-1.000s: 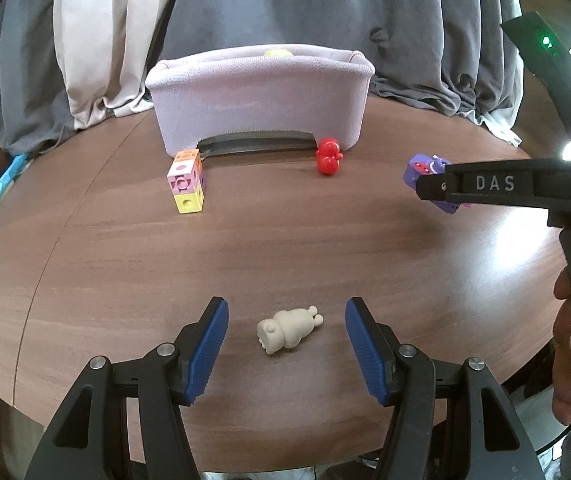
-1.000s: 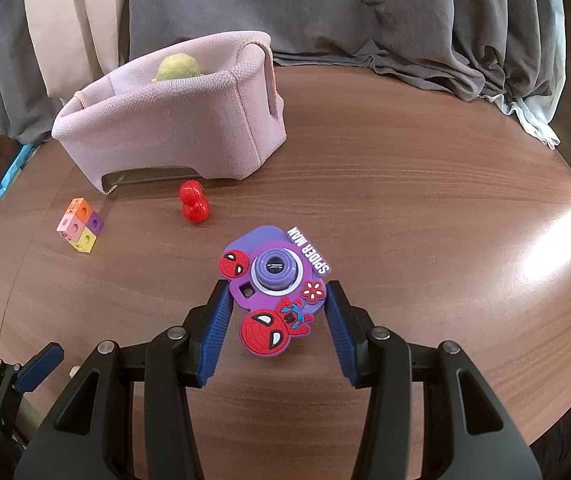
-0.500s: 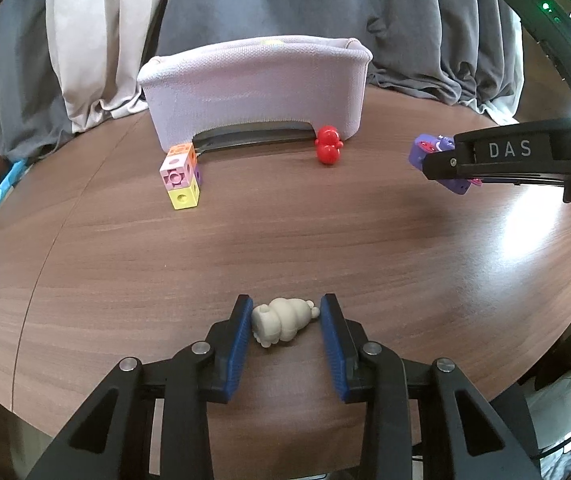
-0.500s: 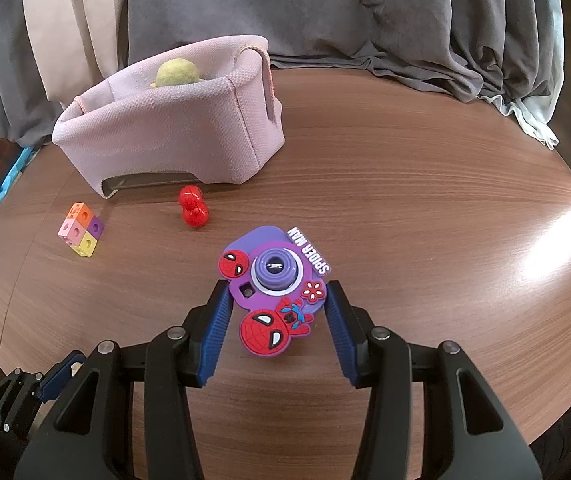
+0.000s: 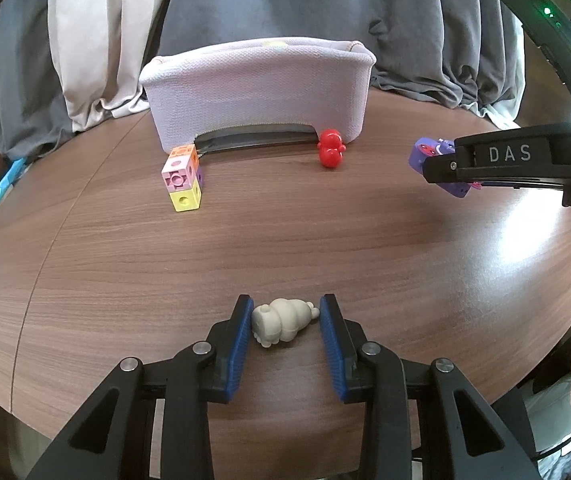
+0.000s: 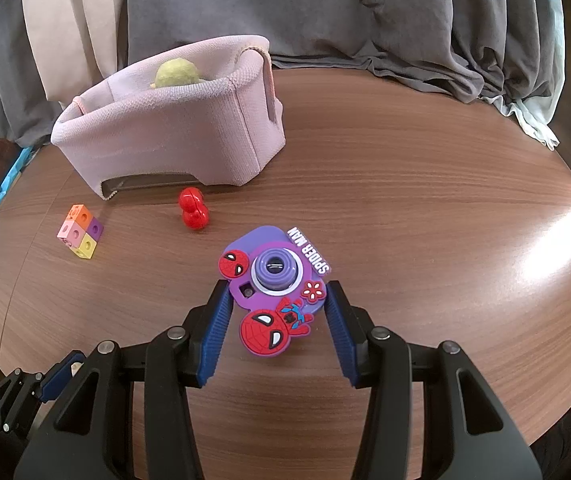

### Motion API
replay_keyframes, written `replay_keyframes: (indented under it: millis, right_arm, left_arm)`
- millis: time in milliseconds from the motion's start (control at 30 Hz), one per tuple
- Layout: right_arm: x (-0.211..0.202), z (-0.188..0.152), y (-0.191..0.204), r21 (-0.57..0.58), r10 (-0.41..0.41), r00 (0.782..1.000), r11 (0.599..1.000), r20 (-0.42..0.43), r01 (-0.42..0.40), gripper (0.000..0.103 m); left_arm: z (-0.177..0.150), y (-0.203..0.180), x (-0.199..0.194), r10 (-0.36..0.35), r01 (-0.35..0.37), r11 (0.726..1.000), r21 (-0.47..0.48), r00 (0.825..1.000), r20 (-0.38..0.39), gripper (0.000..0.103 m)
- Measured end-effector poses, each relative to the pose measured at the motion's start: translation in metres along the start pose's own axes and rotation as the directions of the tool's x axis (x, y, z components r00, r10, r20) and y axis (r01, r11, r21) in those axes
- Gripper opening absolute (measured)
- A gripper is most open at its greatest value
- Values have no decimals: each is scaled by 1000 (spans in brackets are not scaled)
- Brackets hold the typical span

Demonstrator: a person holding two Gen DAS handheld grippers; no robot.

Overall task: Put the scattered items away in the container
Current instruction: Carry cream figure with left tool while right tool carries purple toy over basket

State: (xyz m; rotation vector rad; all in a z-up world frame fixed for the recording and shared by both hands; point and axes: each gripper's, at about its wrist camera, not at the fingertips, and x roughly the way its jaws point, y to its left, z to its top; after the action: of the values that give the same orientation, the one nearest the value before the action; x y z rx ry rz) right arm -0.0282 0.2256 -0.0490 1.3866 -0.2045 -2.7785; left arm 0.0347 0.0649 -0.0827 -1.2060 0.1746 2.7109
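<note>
Left gripper (image 5: 285, 322) jaws just closed on cream figurine (image 5: 281, 320), lying on table (image 5: 285, 240). Right gripper (image 6: 277, 312) jaws clamp purple toy camera (image 6: 273, 276) — pink container (image 6: 173, 136) well beyond, holding green ball (image 6: 176, 73).

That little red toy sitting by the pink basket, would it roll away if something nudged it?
Probably: the red toy looks like two rounded lobes, lying on smooth bare table. Its glossy shine suggests hard, slippery plastic. It seems light, so a nudge might send it skidding.

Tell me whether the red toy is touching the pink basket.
Apart. The right wrist view shows a strip of bare table between the red toy and the pink basket; the toy stands just in front of the basket's lower edge.
</note>
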Motion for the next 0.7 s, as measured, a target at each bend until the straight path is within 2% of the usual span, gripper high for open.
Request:
replay_keyframes:
  millis: [700]
  right_arm:
    - [-15, 17, 12, -16, -1, 999, 1000, 32, 2, 44]
  left_arm:
    - [18, 13, -14, 17, -16, 1000, -20, 999, 47, 31]
